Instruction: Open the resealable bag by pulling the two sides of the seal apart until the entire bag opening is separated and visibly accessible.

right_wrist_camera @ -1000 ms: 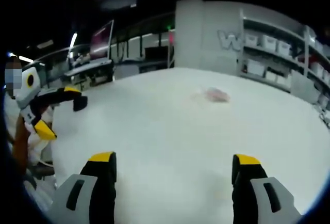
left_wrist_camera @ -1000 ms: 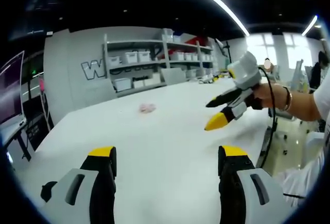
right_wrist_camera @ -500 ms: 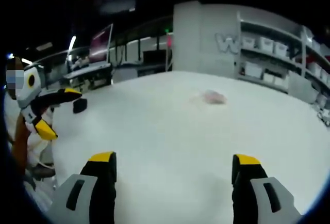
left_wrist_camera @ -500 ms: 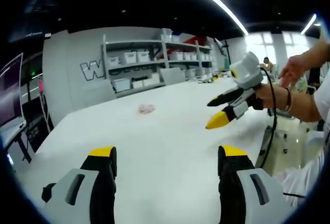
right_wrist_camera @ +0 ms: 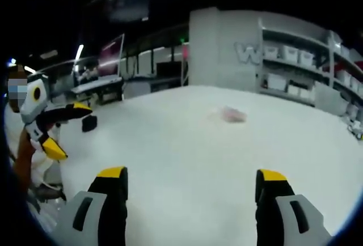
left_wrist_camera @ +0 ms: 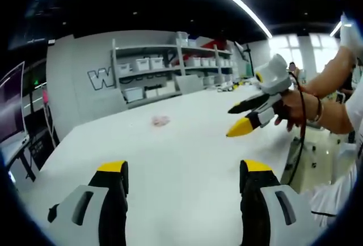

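Observation:
A small pinkish resealable bag (left_wrist_camera: 161,121) lies flat far out on the white table (left_wrist_camera: 187,161); the right gripper view has the bag (right_wrist_camera: 232,114) ahead and slightly right. My left gripper (left_wrist_camera: 184,172) stands open over the near table, nothing between its yellow-tipped jaws. My right gripper (right_wrist_camera: 190,175) is open and empty too. In the left gripper view the right gripper (left_wrist_camera: 243,118) comes in from the right, held by a hand, jaws apart. The left gripper (right_wrist_camera: 63,130) appears at the left edge of the right gripper view, also open. Both are well short of the bag.
Grey shelving (left_wrist_camera: 173,70) with white bins lines the wall beyond the table's far edge. A monitor and desks (right_wrist_camera: 105,70) stand at the back left. A person's forearm (left_wrist_camera: 334,96) and a cable hang at the table's right side.
The right gripper has risen slightly and the person's other arm has come up at the right edge. The right gripper view has tilted a little. The bag has stayed put.

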Motion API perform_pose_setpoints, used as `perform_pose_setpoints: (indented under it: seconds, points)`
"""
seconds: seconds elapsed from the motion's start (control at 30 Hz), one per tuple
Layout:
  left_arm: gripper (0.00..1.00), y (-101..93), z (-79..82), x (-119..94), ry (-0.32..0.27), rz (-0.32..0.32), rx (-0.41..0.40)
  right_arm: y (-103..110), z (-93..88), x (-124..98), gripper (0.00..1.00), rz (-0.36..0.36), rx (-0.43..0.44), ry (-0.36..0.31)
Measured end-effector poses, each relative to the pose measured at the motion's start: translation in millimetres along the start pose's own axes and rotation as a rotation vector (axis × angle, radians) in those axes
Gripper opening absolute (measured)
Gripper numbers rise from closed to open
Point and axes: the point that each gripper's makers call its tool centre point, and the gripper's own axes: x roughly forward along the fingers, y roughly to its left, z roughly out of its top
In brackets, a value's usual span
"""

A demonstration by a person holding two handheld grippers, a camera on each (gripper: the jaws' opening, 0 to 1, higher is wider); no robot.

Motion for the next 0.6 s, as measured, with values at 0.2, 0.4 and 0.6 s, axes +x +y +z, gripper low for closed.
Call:
perform_pose_setpoints:
  seconds: [0.2, 0.4, 0.6]
  points:
    - [0.80, 0.6, -2.3, -0.2, 0.000, 0.002, -0.004, -11.2, -5.3, -5.5, 0.94, -0.021, -0.001, 0.000]
    - [0.80, -1.9, -3.4, 2.5, 0.004, -0.005, -0.006, -17.4, 4.5, -16.2, 0.94, -0.043, -0.008, -0.043]
    - [0.80, -3.7, -1.6, 4.8, 0.002, -0.009, -0.003, -26.9, 0.2, -23.9, 0.94, -0.060, -0.008, -0.033]
